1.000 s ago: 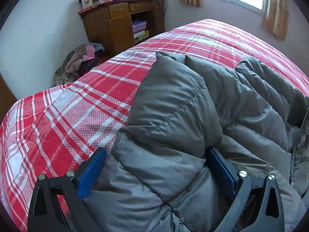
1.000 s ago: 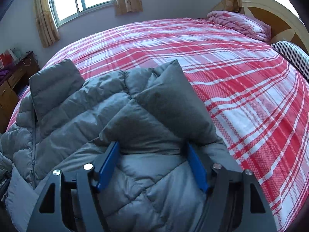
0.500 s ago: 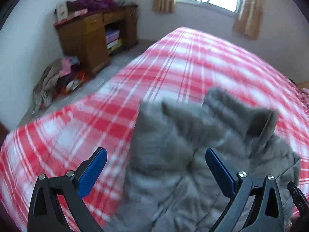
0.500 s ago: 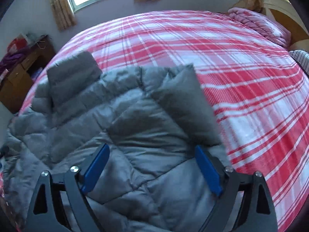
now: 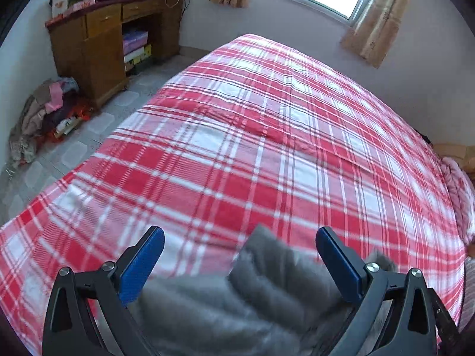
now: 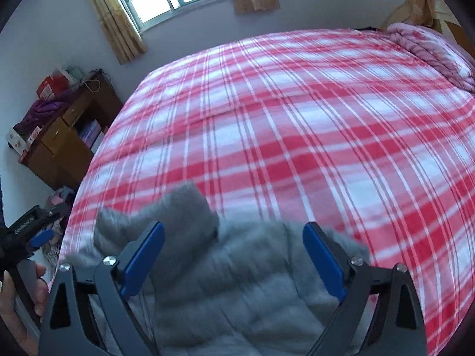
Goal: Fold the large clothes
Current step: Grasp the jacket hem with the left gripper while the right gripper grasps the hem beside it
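Both tongs stand wide and hold nothing. A second ago the left tongs (image 5: 240, 252) and right tongs (image 6: 233, 244) each had a folded-in sleeve of the grey down jacket (image 6: 237, 281) between their blue pads; the right jaws have just been opening, and both have since lifted back, so the jacket now lies low in each view on the plaid bed (image 5: 267, 148). Motion blur hides the folds, but the sleeves seem to stay tucked in. Likely next comes folding the body in half.
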Tool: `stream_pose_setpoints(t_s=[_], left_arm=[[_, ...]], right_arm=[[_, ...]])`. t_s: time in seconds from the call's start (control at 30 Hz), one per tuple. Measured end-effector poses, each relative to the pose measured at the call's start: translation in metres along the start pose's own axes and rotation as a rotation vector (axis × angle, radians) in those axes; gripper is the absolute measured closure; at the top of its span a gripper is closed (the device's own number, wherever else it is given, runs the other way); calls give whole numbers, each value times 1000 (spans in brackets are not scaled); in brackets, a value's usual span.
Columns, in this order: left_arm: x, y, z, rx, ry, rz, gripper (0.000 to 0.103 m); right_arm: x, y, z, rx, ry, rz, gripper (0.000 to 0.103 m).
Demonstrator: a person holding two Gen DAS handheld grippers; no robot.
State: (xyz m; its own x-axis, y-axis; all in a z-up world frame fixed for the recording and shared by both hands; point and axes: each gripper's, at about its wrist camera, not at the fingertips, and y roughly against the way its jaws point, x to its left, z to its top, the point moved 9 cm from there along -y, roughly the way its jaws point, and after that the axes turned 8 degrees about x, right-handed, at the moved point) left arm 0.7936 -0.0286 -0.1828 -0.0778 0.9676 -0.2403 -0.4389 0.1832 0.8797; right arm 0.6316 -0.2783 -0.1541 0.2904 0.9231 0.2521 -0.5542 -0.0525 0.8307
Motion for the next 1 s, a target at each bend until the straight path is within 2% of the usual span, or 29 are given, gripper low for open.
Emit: stream_pose_setpoints(t_s=[0.13, 0.23, 0.33, 0.37, 0.4, 0.43, 0.47, 0.5, 0.53, 0.6, 0.7, 0.83, 0.93, 1.0], left_arm=[[-11, -35, 1, 45, -27, 31, 1], [-14, -50, 2, 49, -59, 54, 1], [-18, -54, -3, 53, -79, 9, 1], [-19, -54, -6, 47, -102, 0, 4], [-20, -53, -10, 47, -133, 0, 12], [-20, -54, -14, 56, -151, -11, 47], [-23, -55, -20, 89, -172, -53, 83], [-24, -53, -26, 112, -181, -96, 90], [-23, -47, -28, 95, -194, -102, 91], [-22, -22, -30, 13, -258, -77, 94], [-18, 16, -42, -43, -276, -132, 96], [-9, 59, -67, -130, -309, -170, 98], [0, 68, -92, -151, -315, -190, 98], [3, 66, -108, -166, -339, -162, 98]], right_arm=[[9, -21, 19, 28, -30, 8, 7], [20, -37, 28, 40, 17, -5, 7], [26, -51, 30, 53, 62, -24, 7], [26, -55, 30, 62, 67, -25, 7], [28, -62, 28, 80, 75, -26, 7], [29, -68, 25, 99, 88, -27, 7], [30, -74, 20, 122, 115, -28, 11], [30, -77, 16, 133, 138, -30, 32], [29, -77, 11, 143, 161, -37, 60], [27, -71, 2, 152, 207, -32, 85], [20, -44, -8, 110, 253, -19, 94], [16, -8, -26, 64, 319, 3, 97], [14, 13, -42, 30, 365, 8, 98], [10, 19, -53, 9, 378, 5, 99]])
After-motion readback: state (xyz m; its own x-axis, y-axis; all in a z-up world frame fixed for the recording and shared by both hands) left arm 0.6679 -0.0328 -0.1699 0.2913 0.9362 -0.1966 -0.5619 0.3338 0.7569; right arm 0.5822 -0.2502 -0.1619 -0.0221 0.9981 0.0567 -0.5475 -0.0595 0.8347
